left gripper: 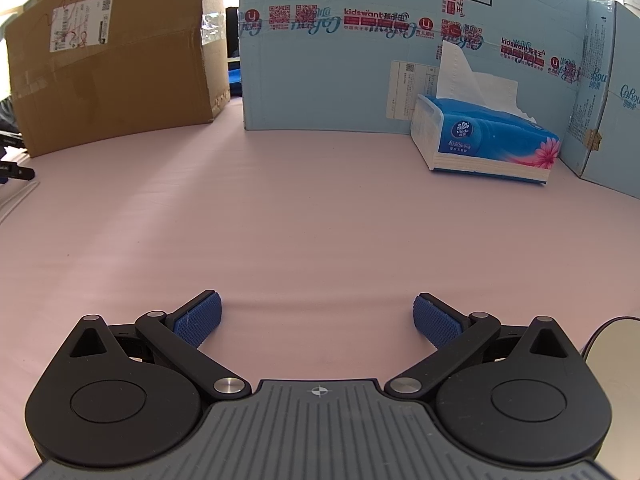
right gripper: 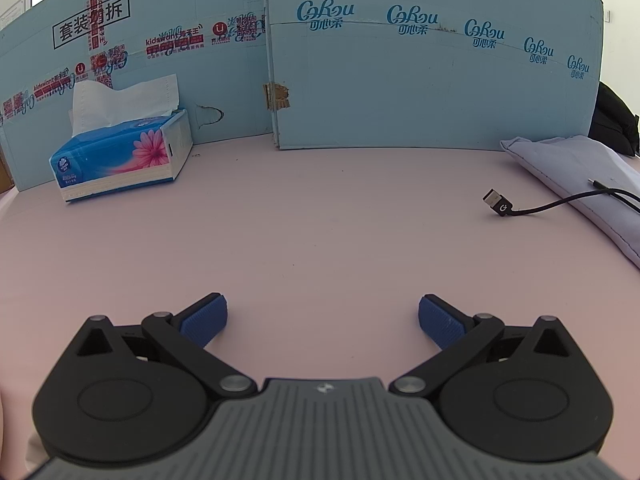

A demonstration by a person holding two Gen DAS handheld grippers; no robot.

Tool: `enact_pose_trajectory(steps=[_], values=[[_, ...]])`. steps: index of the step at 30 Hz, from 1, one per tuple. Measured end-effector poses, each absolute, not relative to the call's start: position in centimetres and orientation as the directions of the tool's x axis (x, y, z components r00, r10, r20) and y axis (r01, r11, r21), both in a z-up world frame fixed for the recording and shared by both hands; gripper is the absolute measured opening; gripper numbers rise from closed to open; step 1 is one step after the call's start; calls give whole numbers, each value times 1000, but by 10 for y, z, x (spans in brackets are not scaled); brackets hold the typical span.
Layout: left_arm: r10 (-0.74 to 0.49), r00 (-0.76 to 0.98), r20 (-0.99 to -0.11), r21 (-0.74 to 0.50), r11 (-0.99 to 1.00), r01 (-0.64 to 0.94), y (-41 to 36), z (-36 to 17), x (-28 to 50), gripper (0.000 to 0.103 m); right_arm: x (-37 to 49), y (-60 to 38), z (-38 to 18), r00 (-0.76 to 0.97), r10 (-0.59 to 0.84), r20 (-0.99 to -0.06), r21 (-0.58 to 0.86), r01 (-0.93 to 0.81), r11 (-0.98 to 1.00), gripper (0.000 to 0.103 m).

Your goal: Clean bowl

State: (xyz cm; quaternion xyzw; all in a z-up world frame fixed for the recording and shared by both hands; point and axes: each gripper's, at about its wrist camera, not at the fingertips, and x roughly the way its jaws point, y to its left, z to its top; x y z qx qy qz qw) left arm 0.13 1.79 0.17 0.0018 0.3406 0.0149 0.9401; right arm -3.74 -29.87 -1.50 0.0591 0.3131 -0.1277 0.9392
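Nearest the camera in each view is the tool itself. The left gripper (left gripper: 318, 322) has its blue pads spread wide with nothing between them, only bare pink table (left gripper: 280, 220) below. The right gripper (right gripper: 323, 322) is equally wide and equally empty.

Just off the left gripper's right side, at the lower right edge of the left view, a pale rounded rim (left gripper: 618, 354) pokes into the frame. It may be the bowl, but too little of it shows to say; the right view shows no bowl at all. If that rim is the bowl, it lies to the right of the left gripper and slightly behind its pads, between the two tools, so the left one is likely the nearer.

Farther out stands the tissue box (left gripper: 486, 138), a white sheet sticking up from its slot. From the left gripper it lies ahead and to the right; from the right gripper it lies ahead and to the left (right gripper: 122, 152). Its long side runs roughly across the view along the blue cardboard wall (right gripper: 400, 92) just behind it. Pulling a tissue looks like the likely first step.

Well right of the tissue box, a USB cable (right gripper: 520, 208) trails off a grey cloth pouch (right gripper: 580, 176). Left of the box, beyond the wall's end, sits a brown carton (left gripper: 116, 64).
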Motion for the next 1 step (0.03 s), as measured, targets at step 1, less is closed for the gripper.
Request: enact_pose_trajectory(steps=[1], values=[[29, 767, -640, 13, 1000, -27, 18, 2, 1, 103, -37, -299, -15, 771, -203, -603, 31, 277, 960, 103]])
